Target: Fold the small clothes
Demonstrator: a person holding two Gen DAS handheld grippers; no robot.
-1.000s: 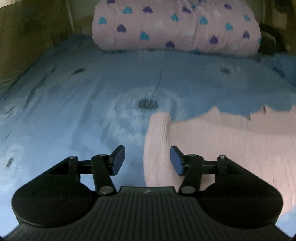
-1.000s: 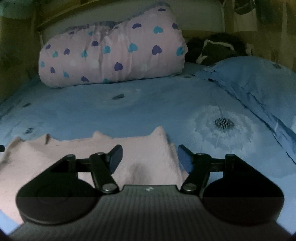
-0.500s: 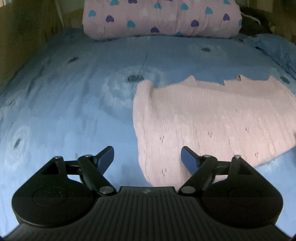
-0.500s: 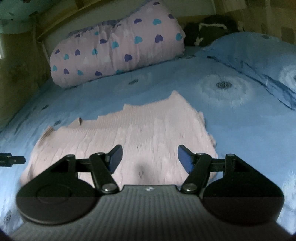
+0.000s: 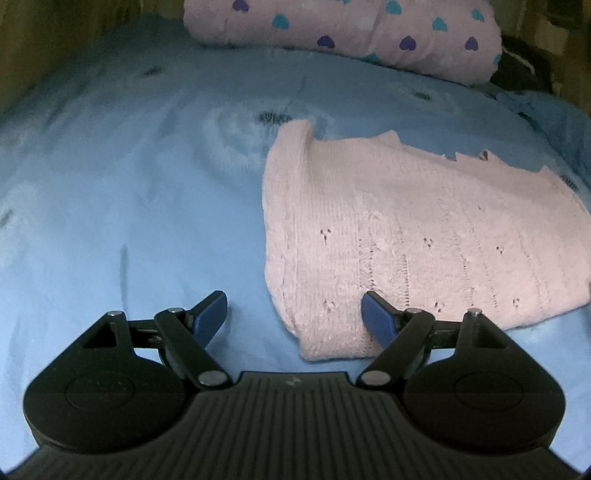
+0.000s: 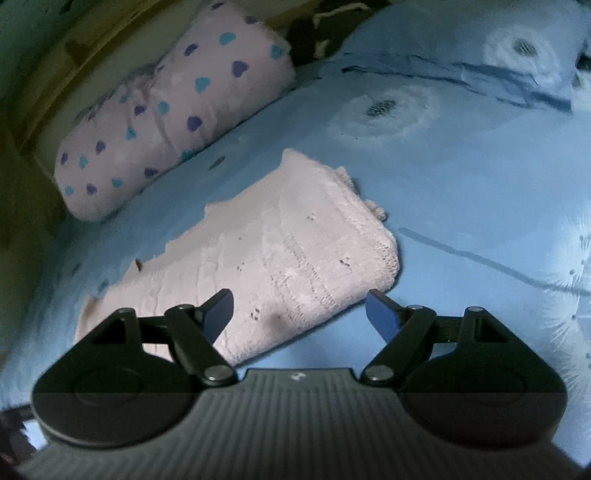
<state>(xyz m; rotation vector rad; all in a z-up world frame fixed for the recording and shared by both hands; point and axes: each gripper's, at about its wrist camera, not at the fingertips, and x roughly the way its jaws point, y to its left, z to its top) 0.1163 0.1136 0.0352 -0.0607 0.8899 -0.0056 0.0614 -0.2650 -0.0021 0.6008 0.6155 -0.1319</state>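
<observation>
Closer now, pink knit (image 5: 406,236) on blue bedsheet (image 5: 129,192)

Pink knit garment (image 6: 280,251) folded — blue bedsheet (image 6: 461,192), jaws apart

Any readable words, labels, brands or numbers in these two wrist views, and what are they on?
No readable text in either view.
A tiny pale mark on the left tongs body: too small to read.
The same mark on the right tongs body: too small to read.
Pink sweater, blue sheet, heart-print bundle: patterns only, no lettering.
</observation>
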